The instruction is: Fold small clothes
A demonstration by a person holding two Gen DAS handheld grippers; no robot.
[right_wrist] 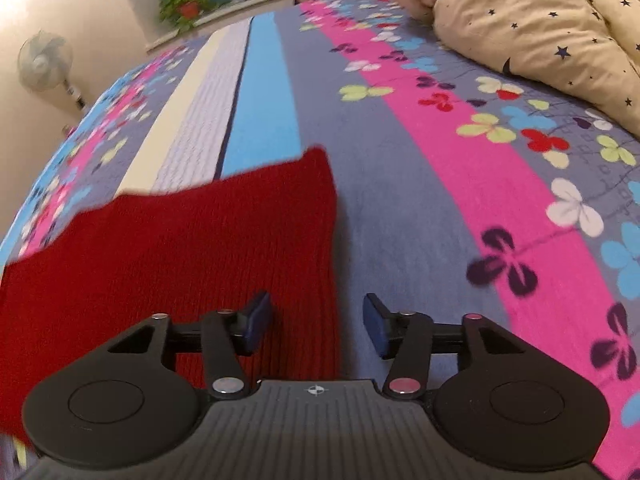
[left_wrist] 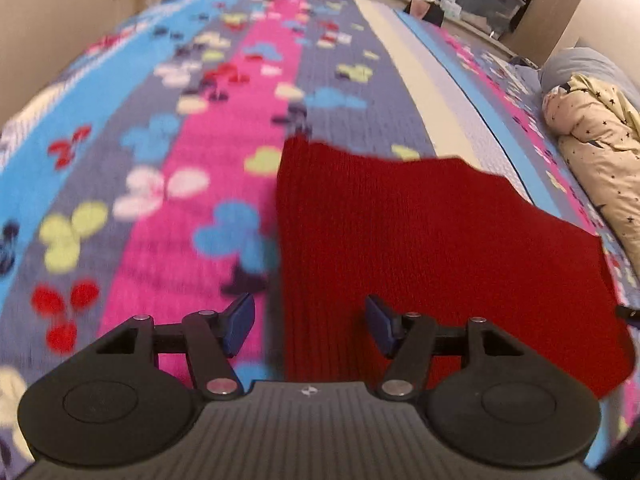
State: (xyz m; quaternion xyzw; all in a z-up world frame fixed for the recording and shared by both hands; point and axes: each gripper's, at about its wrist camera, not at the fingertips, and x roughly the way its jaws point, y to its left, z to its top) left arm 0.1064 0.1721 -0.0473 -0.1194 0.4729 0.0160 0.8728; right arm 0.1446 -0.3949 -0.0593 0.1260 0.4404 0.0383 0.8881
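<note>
Both the left tool [left_wrist: 310, 326] and right tool [right_wrist: 318, 326] hover spread over the red knit garment's [left_wrist: 420, 240] near corners on the bed [right_wrist: 400, 200], probably to pinch them for folding.

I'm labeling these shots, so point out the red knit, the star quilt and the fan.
red knit [left_wrist: 432, 248], left wrist view, its middle
star quilt [right_wrist: 532, 12], right wrist view, top folds
fan [right_wrist: 44, 60], right wrist view, its head

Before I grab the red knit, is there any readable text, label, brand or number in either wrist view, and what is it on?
No words, numbers or brand names are readable in either view.
Left hand-held gripper: only a small round emblem on its ribbed body, no letters.
Right hand-held gripper: the same emblem, no letters.
Red knit garment: no tag or label visible.
Bedspread: flower and stripe print only.
Star-print quilt: stars only.
</note>
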